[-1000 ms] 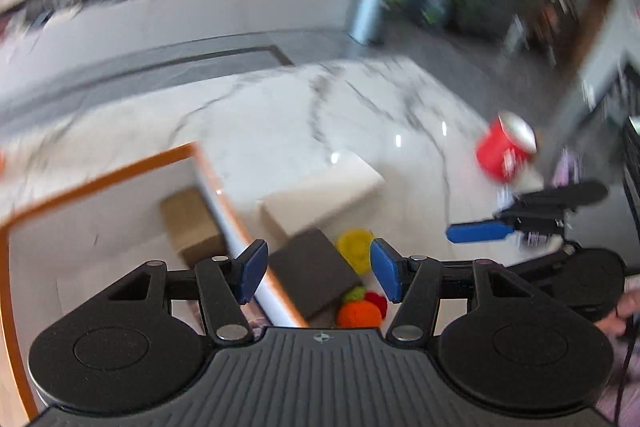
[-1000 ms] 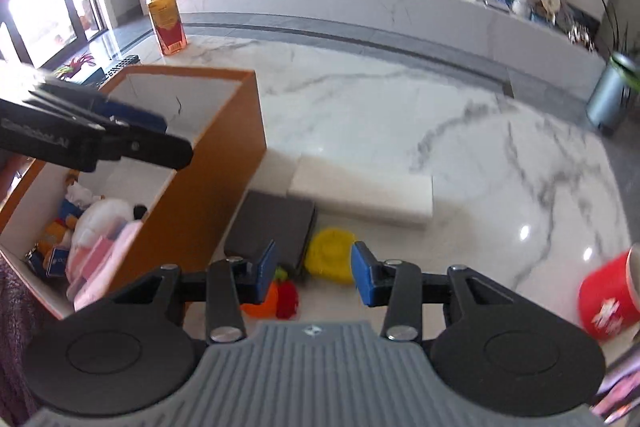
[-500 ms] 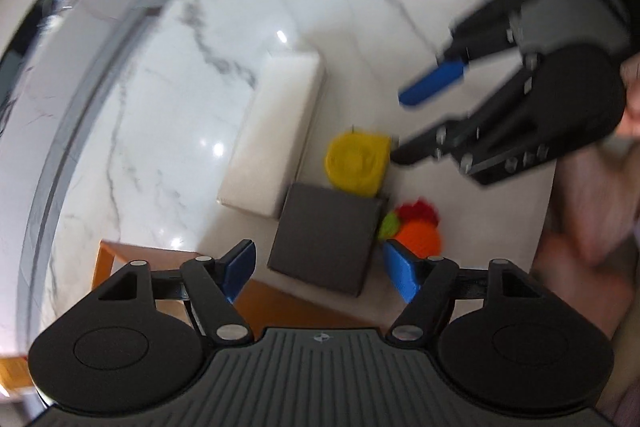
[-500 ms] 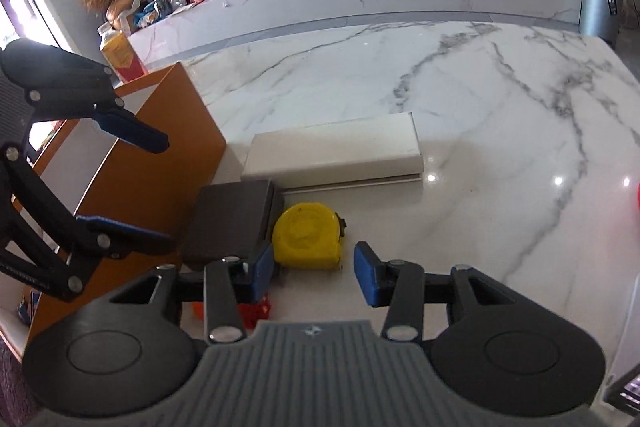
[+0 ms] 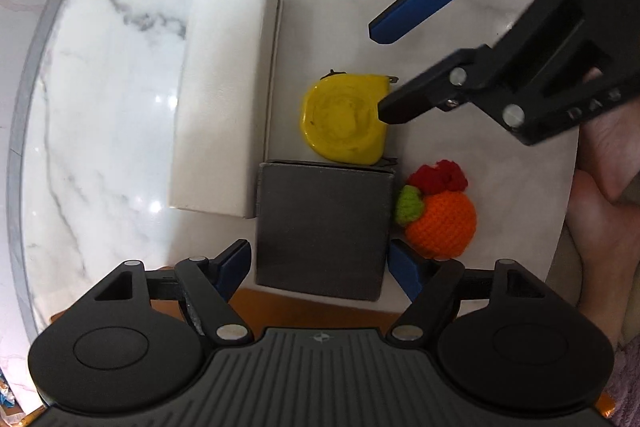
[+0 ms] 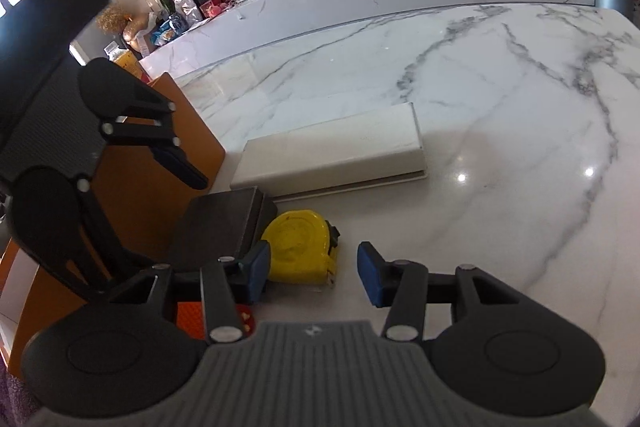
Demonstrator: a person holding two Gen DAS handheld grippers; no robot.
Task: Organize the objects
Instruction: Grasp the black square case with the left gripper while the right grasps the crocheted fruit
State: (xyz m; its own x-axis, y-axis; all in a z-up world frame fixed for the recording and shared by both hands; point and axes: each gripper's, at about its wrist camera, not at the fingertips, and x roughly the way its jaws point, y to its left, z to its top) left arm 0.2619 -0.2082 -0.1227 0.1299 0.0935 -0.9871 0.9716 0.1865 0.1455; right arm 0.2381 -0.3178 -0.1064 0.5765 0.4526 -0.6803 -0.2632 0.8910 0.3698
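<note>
A dark grey box (image 5: pixel 324 227) lies on the marble table, with a yellow tape measure (image 5: pixel 344 119) beyond it and an orange and red knitted fruit (image 5: pixel 440 211) to its right. My left gripper (image 5: pixel 320 267) is open, its jaws either side of the grey box's near end. My right gripper (image 6: pixel 312 271) is open and empty, low over the table, with the tape measure (image 6: pixel 300 247) just ahead of its left finger. In the left wrist view the right gripper (image 5: pixel 396 67) comes in from the upper right, one fingertip over the tape measure's edge.
A long white box (image 5: pixel 224 95) lies left of the tape measure, also in the right wrist view (image 6: pixel 332 151). An orange-walled storage box (image 6: pixel 160 187) stands at the left, behind the grey box (image 6: pixel 220 223). A person's bare forearm (image 5: pixel 592 227) is at the right.
My left gripper has swung down over the grey box and closed in on it. My right gripper has moved forward and lower toward the tape measure.
</note>
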